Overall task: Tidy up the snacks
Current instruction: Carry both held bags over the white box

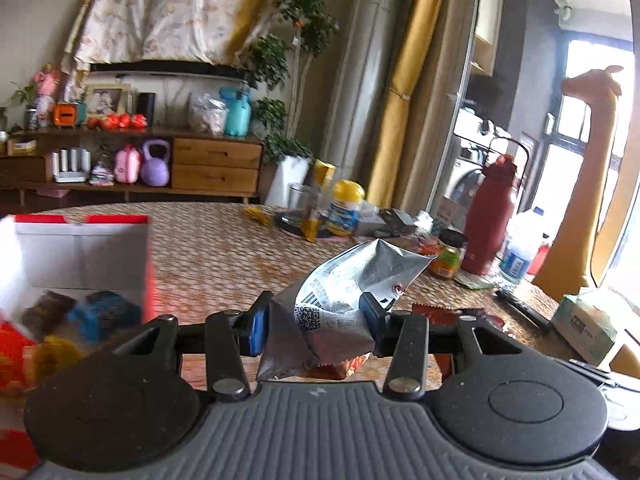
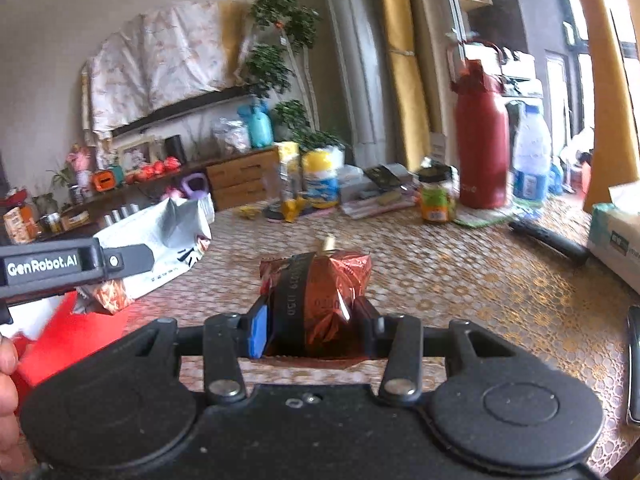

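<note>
My left gripper (image 1: 313, 330) is shut on a silver snack packet (image 1: 348, 292) with a barcode and holds it above the table. It also shows in the right wrist view (image 2: 160, 236), held by the left gripper's arm (image 2: 52, 268). A red and white box (image 1: 80, 256) with several snacks inside stands at the left. My right gripper (image 2: 312, 326) is shut on a red-brown foil snack packet (image 2: 320, 288) low over the table. That packet's edge shows in the left wrist view (image 1: 436, 314).
The patterned table (image 2: 460, 280) carries a red flask (image 2: 480, 144), a water bottle (image 2: 530, 152), a jar (image 2: 436, 196), a yellow-capped tub (image 2: 320, 180), a black marker (image 2: 548, 236) and a tissue pack (image 2: 616, 236). A red box flap (image 2: 68, 336) lies at the left.
</note>
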